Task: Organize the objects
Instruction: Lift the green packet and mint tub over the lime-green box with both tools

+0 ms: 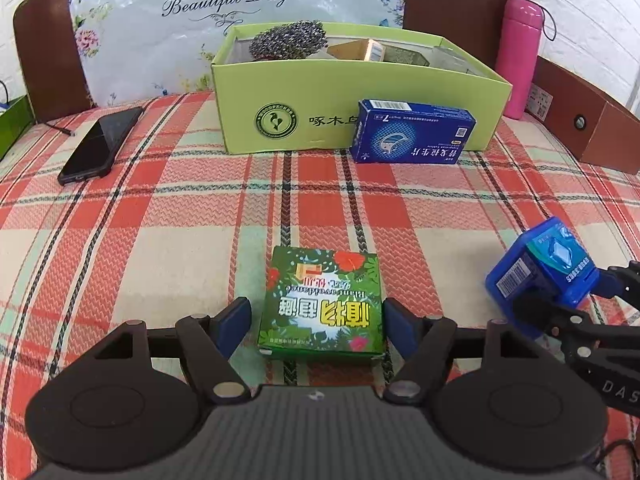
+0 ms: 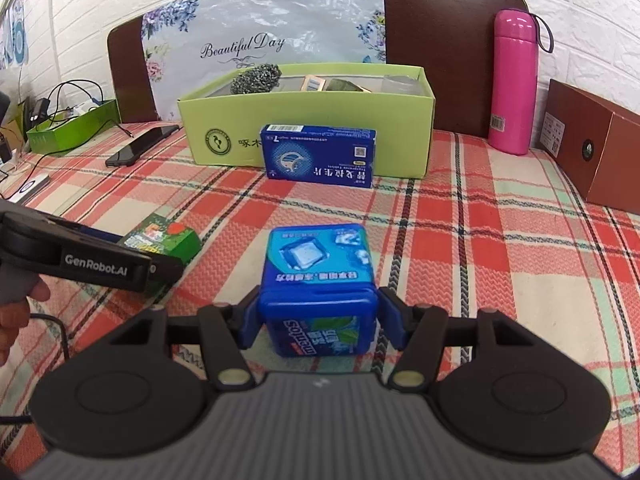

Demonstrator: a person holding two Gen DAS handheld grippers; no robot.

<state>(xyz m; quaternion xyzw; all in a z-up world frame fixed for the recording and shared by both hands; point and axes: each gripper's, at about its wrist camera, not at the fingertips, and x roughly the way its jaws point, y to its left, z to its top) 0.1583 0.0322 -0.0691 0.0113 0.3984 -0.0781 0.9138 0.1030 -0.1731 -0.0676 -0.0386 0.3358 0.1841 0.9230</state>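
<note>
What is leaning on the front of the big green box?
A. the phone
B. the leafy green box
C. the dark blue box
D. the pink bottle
C: the dark blue box stands tilted against the front wall of the big green box, while the other three are apart from it.

Green carton: logo text partly hidden behind blue medicine box. Contents behind carton's front wall mostly hidden, unidentifiable.
</note>
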